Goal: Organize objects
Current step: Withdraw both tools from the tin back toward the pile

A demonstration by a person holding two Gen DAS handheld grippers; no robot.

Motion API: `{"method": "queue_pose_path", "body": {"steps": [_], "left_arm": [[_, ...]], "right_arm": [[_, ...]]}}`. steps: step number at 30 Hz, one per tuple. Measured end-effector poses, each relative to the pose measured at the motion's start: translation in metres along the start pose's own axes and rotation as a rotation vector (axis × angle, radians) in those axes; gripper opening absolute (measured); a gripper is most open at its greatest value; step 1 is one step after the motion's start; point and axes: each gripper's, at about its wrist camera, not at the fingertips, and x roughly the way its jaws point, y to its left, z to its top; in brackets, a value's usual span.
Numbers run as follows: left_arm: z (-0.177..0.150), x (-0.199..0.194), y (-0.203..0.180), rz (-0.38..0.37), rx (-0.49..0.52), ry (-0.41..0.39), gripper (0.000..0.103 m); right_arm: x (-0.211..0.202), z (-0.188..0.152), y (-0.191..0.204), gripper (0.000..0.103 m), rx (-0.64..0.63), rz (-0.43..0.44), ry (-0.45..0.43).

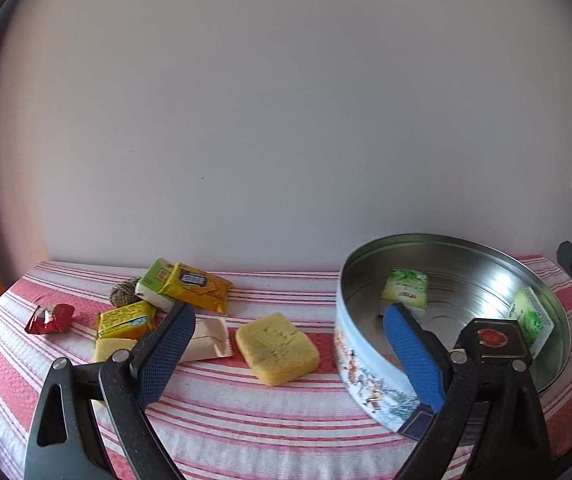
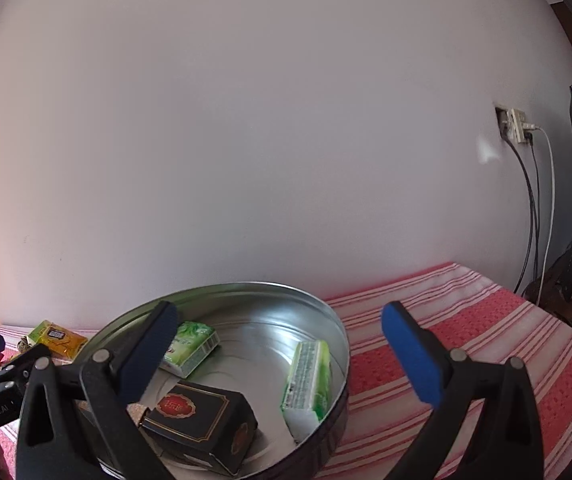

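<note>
On the striped cloth (image 1: 245, 420) sits a tin (image 2: 338, 360) holding a black box (image 2: 201, 412) and two green packs (image 2: 310, 380). Both the left gripper (image 1: 290, 328) and right gripper (image 2: 281, 328) gape wide, holding nothing.

The left tongs (image 1: 286, 340) are hiding part of the tan packet (image 1: 205, 340) and a yellow sponge (image 1: 111, 350). In the tin (image 2: 245, 292), the black box (image 2: 201, 416) is lying partly behind the right tongs (image 2: 279, 344).

Red-and-white striped cloth (image 1: 245, 412), silver tin (image 2: 269, 320), black box (image 2: 201, 412), yellow sponge (image 1: 277, 348), blue-padded fingers (image 1: 165, 356)
</note>
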Motion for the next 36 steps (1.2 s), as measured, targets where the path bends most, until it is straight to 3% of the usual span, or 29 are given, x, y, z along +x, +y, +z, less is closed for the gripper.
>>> {"method": "queue_pose_path", "body": {"steps": [3,8,12,20,30,36], "left_arm": [[-0.003,-0.004,0.020,0.030,0.005,-0.009,0.097],[-0.010,-0.012,0.050,0.074,0.040,-0.027,0.097],[-0.016,-0.013,0.073,0.088,0.053,-0.021,0.097],[-0.016,-0.012,0.124,0.121,0.048,-0.007,0.097],[-0.015,0.010,0.194,0.229,0.076,0.022,0.097],[-0.014,0.028,0.240,0.253,0.023,0.089,0.097]], "right_arm": [[-0.009,0.001,0.004,0.103,0.006,-0.043,-0.032],[-0.024,-0.003,0.014,0.103,0.085,-0.037,-0.051],[-0.032,-0.007,0.039,0.103,0.030,-0.034,-0.034],[-0.035,-0.019,0.101,0.103,-0.019,0.045,0.024],[-0.023,-0.038,0.193,0.102,-0.071,0.196,0.109],[-0.004,-0.050,0.245,0.101,-0.067,0.288,0.206]]}}
